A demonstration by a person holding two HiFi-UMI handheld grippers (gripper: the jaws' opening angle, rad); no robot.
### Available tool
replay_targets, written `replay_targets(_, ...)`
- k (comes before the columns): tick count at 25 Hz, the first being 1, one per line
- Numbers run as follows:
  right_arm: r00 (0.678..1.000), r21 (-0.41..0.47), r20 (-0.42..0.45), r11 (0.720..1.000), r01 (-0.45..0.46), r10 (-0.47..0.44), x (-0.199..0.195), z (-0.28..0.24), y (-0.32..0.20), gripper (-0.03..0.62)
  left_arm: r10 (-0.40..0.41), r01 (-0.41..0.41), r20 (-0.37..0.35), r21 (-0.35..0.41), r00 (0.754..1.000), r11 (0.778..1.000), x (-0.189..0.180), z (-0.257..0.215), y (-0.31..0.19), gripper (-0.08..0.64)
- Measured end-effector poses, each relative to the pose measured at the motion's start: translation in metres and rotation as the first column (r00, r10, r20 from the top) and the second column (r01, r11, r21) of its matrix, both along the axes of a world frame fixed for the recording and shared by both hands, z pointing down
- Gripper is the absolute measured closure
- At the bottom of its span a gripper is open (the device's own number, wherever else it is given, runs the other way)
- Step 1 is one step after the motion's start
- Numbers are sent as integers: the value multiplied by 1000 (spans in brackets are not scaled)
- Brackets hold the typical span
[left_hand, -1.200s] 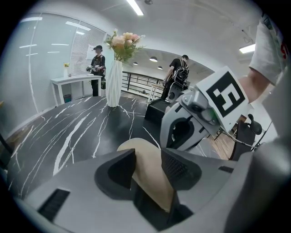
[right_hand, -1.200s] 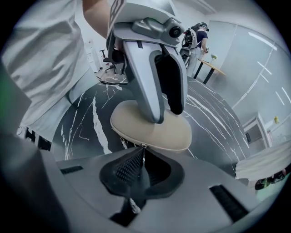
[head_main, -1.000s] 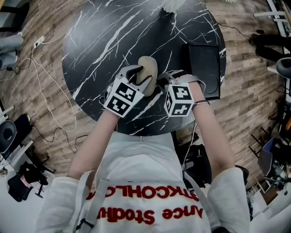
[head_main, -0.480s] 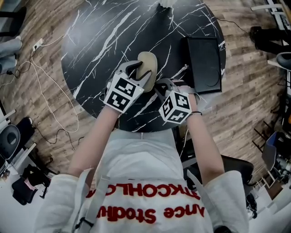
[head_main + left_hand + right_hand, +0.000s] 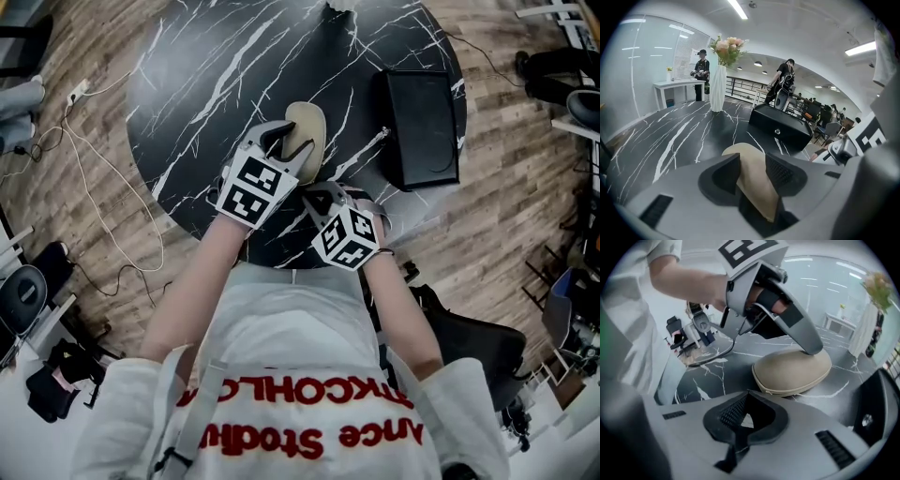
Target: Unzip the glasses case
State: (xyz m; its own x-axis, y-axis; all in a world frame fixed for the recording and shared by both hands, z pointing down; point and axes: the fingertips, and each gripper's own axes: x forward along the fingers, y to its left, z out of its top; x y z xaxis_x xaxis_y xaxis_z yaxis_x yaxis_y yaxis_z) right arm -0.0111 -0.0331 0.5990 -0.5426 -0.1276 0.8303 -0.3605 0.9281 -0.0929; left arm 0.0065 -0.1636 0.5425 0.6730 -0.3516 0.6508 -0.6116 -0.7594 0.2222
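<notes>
Case: the beige case (image 5: 305, 131) lies about the middle of the round black marble table (image 5: 206, 84), long axis running from the far edge toward the near edge.
Left gripper: the left gripper (image 5: 289, 148) reaches in from the near-left edge. Its jaws are pinched on the case, which fills the gap between the two pads (image 5: 750, 173).
Grip seen from the right: one left finger (image 5: 813, 345) lies against the case's domed top, at the end toward the far edge.
Right gripper: the right gripper (image 5: 314, 194) is over the near edge of the table, just beside the case's near end and not touching it. It points at the case.
Right jaws: pressed together at the tips, nothing held. Only a small gap behind the tips shows the marble.
Case to right gripper: the case sits straight ahead of the closed tips, near them, with bare table between.
Zip: the zip seam (image 5: 787, 391) runs along the rim facing the right gripper and looks closed along that stretch. No puller can be made out.
Box: a black box (image 5: 422, 127) sits at the right edge of the table, well apart from the case.
Vase: a white vase (image 5: 718, 86) of flowers stands at the far edge.
Floor: cables (image 5: 103, 187) trail over the wood floor off the left edge.
Background: two people (image 5: 785, 79) stand beyond the far edge.
</notes>
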Motion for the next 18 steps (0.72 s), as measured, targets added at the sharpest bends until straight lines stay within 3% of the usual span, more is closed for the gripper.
replay_targets(3,988,-3,16,988,-156,156,9,-5,-9,575,6,-6,-4,0,1000,1000,0,-1,0,387)
replay_targets(6,970,18,16,970,-241,241,19,-9,-21,567,3,-3,-5,3,1000,1000,-1,0,1,387)
replay_targets(8,962,10,29,962,-273,273,18,-12,-23,492,1,-1,-4,3,1000,1000,-1,0,1,387)
replay_targets(9,954,7,33,954,-298,298,17,-13,-23,485,0,0,-3,2,1000,1000,-1,-1,1,387)
replay_targets(14,879,33,63,879,-475,473,18,-16,-26,512,-6,6,-1,3,1000,1000,0,-1,1,387)
replay_targets(18,865,85,67,861,-502,498,17,-16,-25,532,-11,11,-4,7,1000,1000,-1,-1,1,387)
